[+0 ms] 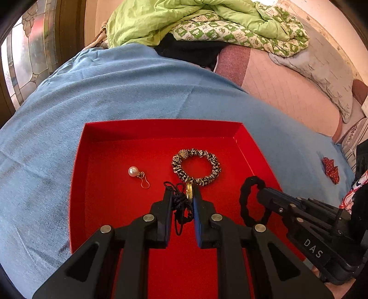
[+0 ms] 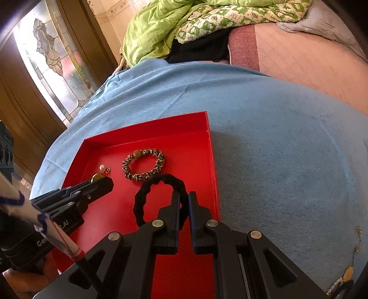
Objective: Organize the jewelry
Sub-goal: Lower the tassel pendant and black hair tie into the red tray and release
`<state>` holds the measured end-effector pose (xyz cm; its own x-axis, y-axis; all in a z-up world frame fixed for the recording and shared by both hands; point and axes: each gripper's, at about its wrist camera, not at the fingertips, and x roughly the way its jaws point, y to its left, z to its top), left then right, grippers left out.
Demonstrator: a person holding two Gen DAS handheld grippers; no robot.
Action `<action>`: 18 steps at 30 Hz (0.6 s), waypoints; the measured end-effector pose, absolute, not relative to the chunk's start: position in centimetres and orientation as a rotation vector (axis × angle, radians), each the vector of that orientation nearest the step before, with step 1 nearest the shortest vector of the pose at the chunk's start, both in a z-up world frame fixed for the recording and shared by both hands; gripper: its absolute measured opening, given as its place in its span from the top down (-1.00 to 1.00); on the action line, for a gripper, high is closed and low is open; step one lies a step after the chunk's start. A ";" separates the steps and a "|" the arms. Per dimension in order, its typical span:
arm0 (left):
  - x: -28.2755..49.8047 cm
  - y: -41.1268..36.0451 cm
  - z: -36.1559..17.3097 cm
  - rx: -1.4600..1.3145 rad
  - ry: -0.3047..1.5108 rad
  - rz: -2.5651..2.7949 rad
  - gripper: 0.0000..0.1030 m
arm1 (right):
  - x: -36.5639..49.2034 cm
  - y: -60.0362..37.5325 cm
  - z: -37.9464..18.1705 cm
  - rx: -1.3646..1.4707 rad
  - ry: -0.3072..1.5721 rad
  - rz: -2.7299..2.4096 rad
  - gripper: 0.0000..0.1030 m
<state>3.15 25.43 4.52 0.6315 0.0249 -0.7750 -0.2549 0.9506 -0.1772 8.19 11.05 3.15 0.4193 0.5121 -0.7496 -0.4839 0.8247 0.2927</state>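
A shallow red tray [image 1: 128, 218] [image 2: 184, 149] lies on a blue cloth. In it are a pearl earring [image 1: 133, 171] [image 2: 102, 167] and a leopard-print scrunchie [image 1: 215, 169] [image 2: 147, 176]. My left gripper [image 1: 182, 192] [image 2: 108, 182] hangs low over the tray, shut on a gold pendant [image 1: 189, 192] [image 2: 97, 177] whose dark cord [image 1: 181, 207] dangles between the fingers. To its right, my right gripper [image 2: 184, 195] [image 1: 264, 192] is shut on a black hair tie [image 2: 137, 204] [image 1: 243, 200], which droops as a loop onto the tray floor near the right wall.
The blue cloth [image 1: 138, 92] covers a bed. Behind it lie a green quilt [image 1: 184, 20] and a grey pillow [image 1: 326, 69]. A red dotted bow [image 1: 331, 170] lies right of the tray, a beaded piece [image 2: 345, 276] at the near right. A stained-glass window [image 2: 53, 57] stands at the left.
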 end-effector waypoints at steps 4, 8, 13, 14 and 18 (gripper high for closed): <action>2.9 25.9 4.5 -0.294 0.875 0.183 0.70 | 8.1 11.3 3.1 0.030 0.946 0.631 0.78; 2.8 26.2 4.6 -0.304 0.872 0.190 0.70 | 7.9 11.3 3.3 0.034 0.937 0.642 0.49; 2.5 26.2 5.3 -0.322 0.840 0.190 0.38 | 7.6 10.9 4.2 0.062 0.917 0.660 0.47; 2.5 26.1 5.4 -0.320 0.834 0.191 0.34 | 7.6 10.8 4.3 0.066 0.915 0.661 0.47; 2.4 25.7 5.9 -0.326 0.816 0.180 0.34 | 7.5 9.8 5.3 0.105 0.902 0.667 0.47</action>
